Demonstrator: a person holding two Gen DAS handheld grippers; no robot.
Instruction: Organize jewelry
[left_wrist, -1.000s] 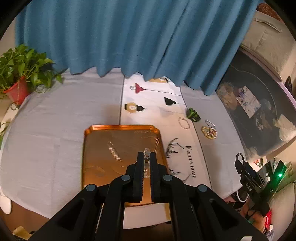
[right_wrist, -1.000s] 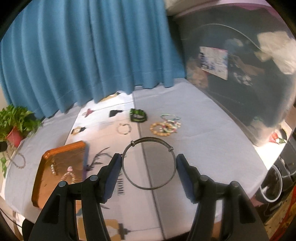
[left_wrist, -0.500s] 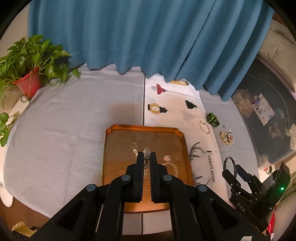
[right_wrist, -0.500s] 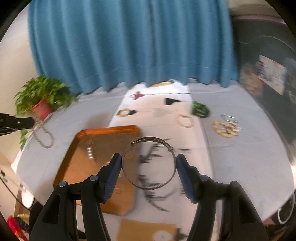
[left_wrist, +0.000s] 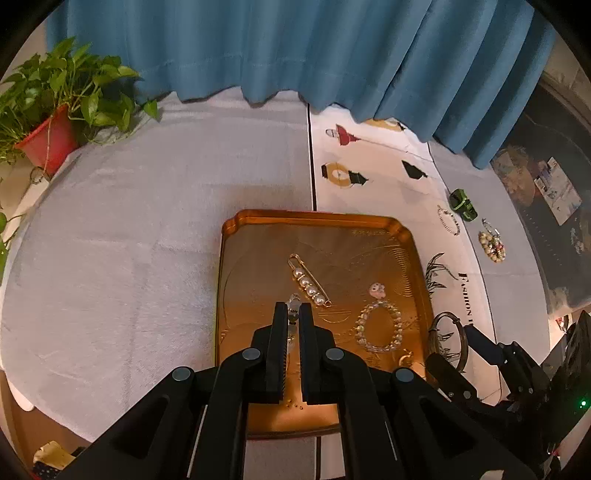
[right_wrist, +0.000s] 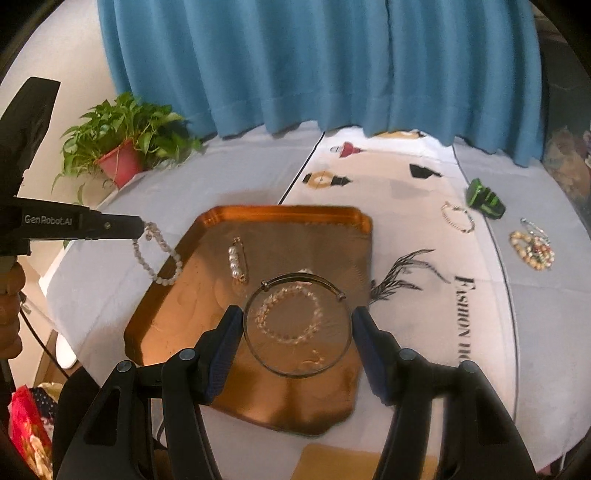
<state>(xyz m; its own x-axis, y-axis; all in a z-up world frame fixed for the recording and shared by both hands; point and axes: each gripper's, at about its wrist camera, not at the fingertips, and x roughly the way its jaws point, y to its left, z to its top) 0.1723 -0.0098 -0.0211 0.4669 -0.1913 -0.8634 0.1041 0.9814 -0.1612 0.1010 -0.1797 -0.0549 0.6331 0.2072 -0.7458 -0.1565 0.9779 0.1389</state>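
1. My left claw (left_wrist: 293, 308) is pinched nearly closed on a pale beaded bracelet (right_wrist: 157, 254); my own left view shows only a few beads poking up between the flat black pads.
2. The right view fills that in (a side-on look): the strand hangs from my left claw's tip as a slack loop of small round beads, above the grey cloth just left of the tray's edge.
3. My right claw (right_wrist: 297, 321) is spread about halfway, its ribbed blue pads (right_wrist: 225, 332) pressing the two sides of a thin metal bangle (right_wrist: 297, 325), a plain wire circle with two small knots on its top arc.
4. Beneath both claws lies the tray (left_wrist: 314, 218), glossy copper with scalloped corners and fine engraved rings.
5. On it, ahead of my left claw: a gold pin strung with pearls (left_wrist: 309, 286), and to its right a clear-bead bracelet (left_wrist: 378, 326) with a pinkish charm (left_wrist: 377, 290).
6. Far right of the tray, on the printed white runner (right_wrist: 406, 206), rest a thin chain bracelet (right_wrist: 458, 218), a green band (right_wrist: 484, 201) and a multicoloured beaded coil (right_wrist: 532, 249).
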